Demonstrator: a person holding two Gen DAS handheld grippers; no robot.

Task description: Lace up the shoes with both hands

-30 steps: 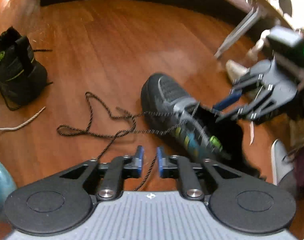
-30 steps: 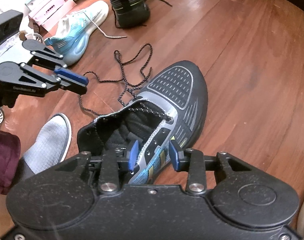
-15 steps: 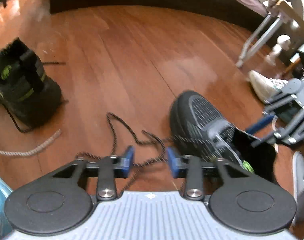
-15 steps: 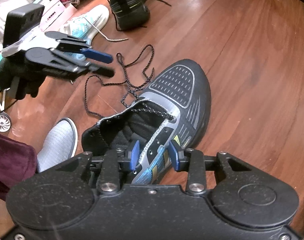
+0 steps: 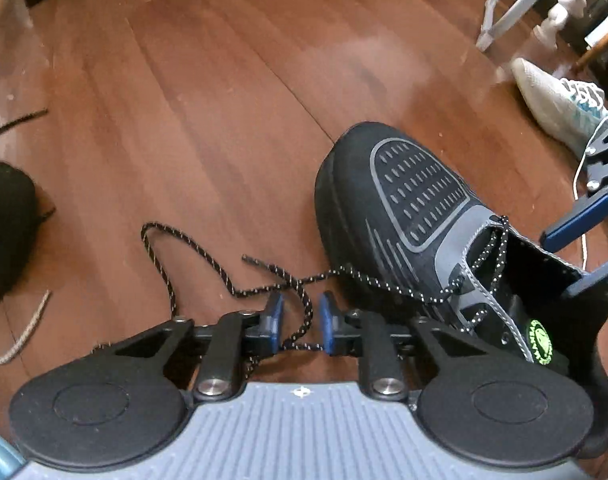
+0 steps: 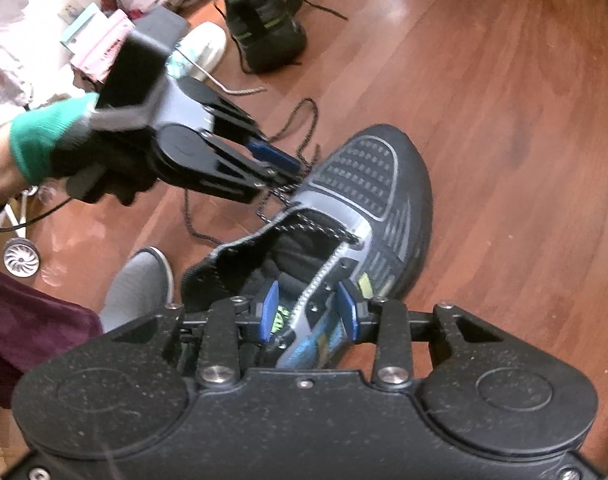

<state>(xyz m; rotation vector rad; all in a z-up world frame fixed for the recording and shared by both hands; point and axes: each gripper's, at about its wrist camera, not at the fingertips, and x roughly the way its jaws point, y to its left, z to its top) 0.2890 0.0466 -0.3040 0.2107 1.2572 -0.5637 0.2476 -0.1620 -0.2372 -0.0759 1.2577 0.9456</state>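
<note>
Our left gripper [image 5: 298, 322] is closing its fingers around the lace [image 5: 304, 320], not yet pinching. Our right gripper [image 6: 308, 312] grips the shoe's [image 6: 375, 184] side wall.

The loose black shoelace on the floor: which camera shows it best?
The left wrist view: the shoelace lies sharp, looping across the floor. In the right wrist view the left hand-held gripper hides much of it.
</note>
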